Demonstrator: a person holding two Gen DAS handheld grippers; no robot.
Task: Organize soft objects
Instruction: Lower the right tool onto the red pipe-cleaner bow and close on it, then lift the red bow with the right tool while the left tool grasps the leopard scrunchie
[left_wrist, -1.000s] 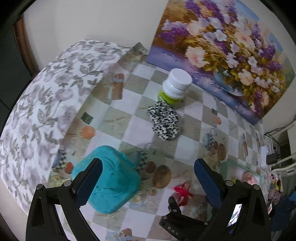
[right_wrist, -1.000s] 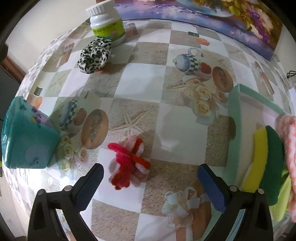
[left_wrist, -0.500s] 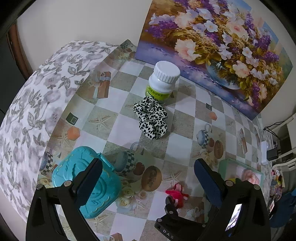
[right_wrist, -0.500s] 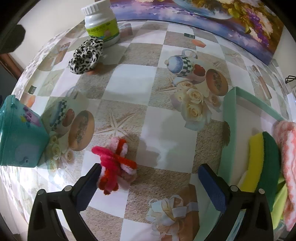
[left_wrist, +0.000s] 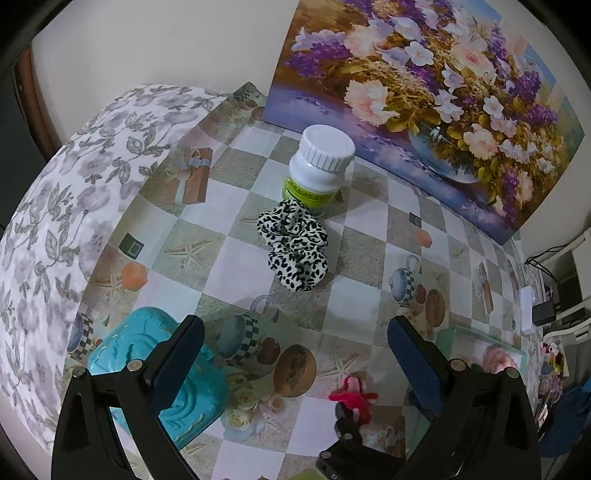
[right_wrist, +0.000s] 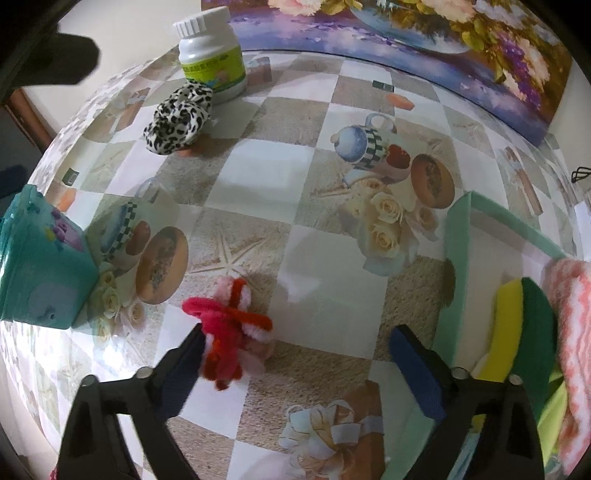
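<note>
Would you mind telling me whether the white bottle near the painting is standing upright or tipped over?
Upright. The white bottle stands on its base on the table, ribbed cap on top and shut, with the leopard-print scrunchie against its foot.

L claw (left_wrist: 295, 347) open; R claw (right_wrist: 295, 354) closing.

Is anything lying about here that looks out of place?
Yes. The red and pink fuzzy tangle and the leopard-print scrunchie lie loose on the table, while a sponge already sits in the green box.

No legible text, even on the white bottle's (left_wrist: 320, 170) green label
</note>
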